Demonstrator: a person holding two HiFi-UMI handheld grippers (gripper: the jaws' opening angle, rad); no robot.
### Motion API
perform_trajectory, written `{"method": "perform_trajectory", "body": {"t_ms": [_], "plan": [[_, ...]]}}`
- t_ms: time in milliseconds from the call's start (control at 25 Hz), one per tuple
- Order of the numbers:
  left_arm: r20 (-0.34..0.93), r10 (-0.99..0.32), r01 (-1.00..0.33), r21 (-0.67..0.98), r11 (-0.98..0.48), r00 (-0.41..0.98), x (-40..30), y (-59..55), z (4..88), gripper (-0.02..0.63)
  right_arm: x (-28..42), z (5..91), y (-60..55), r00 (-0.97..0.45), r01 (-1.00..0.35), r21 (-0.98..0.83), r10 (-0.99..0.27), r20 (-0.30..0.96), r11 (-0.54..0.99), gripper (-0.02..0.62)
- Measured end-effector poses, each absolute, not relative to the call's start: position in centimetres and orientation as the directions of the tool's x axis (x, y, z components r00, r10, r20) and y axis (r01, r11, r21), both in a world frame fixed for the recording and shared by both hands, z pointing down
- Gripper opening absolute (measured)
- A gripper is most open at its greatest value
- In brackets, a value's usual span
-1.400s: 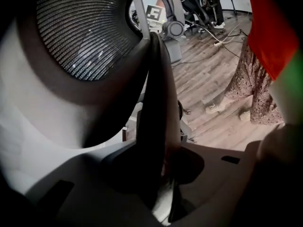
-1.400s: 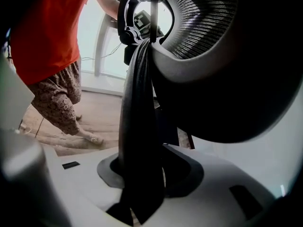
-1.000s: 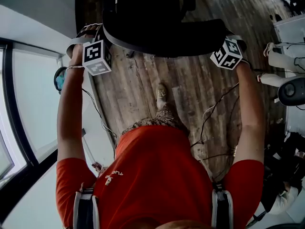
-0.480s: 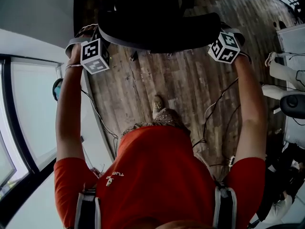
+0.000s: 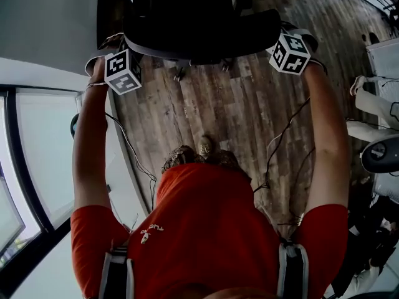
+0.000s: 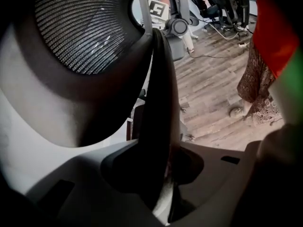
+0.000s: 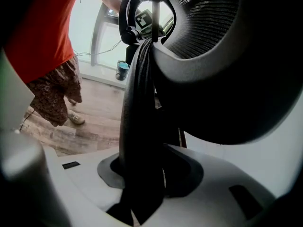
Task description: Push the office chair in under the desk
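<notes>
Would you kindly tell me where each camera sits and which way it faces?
Head view: on the person's head, looking steeply down at the chair backrest and wooden floor; red shirt, both arms, left claw and right claw show.
Left gripper view: rides the left claw, looking along its jaws, shut on the backrest's rim; skirt shows.
Right gripper view: rides the right claw, likewise clamped on the rim; shirt and skirt show.
Shared: all three see backrest and floor.

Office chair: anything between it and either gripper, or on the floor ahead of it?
No. Left gripper and right gripper each clamp a backrest edge of the office chair. It hides the floor ahead; can't tell there.
</notes>
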State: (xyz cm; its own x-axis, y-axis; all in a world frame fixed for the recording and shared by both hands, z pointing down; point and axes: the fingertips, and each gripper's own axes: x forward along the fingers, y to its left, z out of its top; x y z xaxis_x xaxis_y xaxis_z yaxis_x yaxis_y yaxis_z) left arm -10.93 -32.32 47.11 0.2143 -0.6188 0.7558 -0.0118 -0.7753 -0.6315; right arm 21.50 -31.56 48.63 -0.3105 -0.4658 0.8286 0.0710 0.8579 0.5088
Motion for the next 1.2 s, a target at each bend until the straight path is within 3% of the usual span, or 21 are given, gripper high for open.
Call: {"method": "perform_trajectory", "body": {"t_ms": [1200], "plan": [[0.729,-0.660,-0.061,-0.661,-0.748,0.181,-7.7,-51.3,46.3,0.126,24.5,48.4,-53.3,-0.348,0.119,0.513,-0.448,0.823,0.850,0.155]]}}
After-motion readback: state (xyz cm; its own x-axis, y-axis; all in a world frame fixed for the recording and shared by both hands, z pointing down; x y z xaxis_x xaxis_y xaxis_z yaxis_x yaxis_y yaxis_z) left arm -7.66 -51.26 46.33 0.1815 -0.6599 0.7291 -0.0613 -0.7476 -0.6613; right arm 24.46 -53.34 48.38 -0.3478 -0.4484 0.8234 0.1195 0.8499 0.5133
